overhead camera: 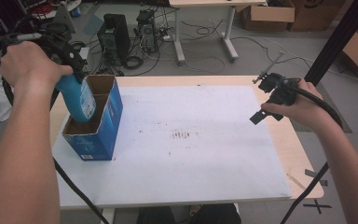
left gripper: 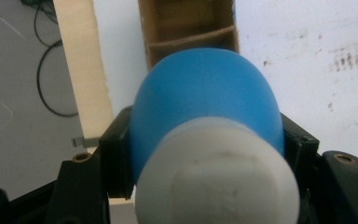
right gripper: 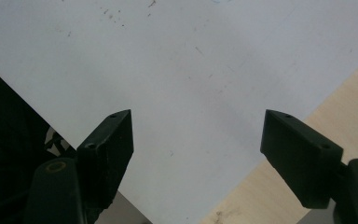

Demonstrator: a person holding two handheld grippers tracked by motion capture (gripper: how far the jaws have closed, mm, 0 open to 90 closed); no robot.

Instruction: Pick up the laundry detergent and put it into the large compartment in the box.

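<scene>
A blue bottle (overhead camera: 80, 100) with a white cap (left gripper: 216, 177) hangs tilted in my left gripper (overhead camera: 76, 73), which is shut on its upper part. In the left gripper view the black jaws clamp the bottle (left gripper: 205, 88) from both sides. Its lower end sits in the mouth of the near compartment of a blue cardboard box (overhead camera: 98, 137) with a divider (left gripper: 191, 38), standing at the table's left. My right gripper (overhead camera: 261, 100) hovers over the right side of the white mat (overhead camera: 191, 163). In its own view the right gripper (right gripper: 198, 140) is open, with nothing between the jaws.
The wooden table edge (overhead camera: 303, 154) shows to the right of the mat. Behind the table are computer towers (overhead camera: 114, 32), floor cables (overhead camera: 205, 58) and a desk's legs (overhead camera: 228, 39). Cardboard boxes (overhead camera: 268, 14) stand at the back right. A black post (overhead camera: 335, 42) rises by the right edge.
</scene>
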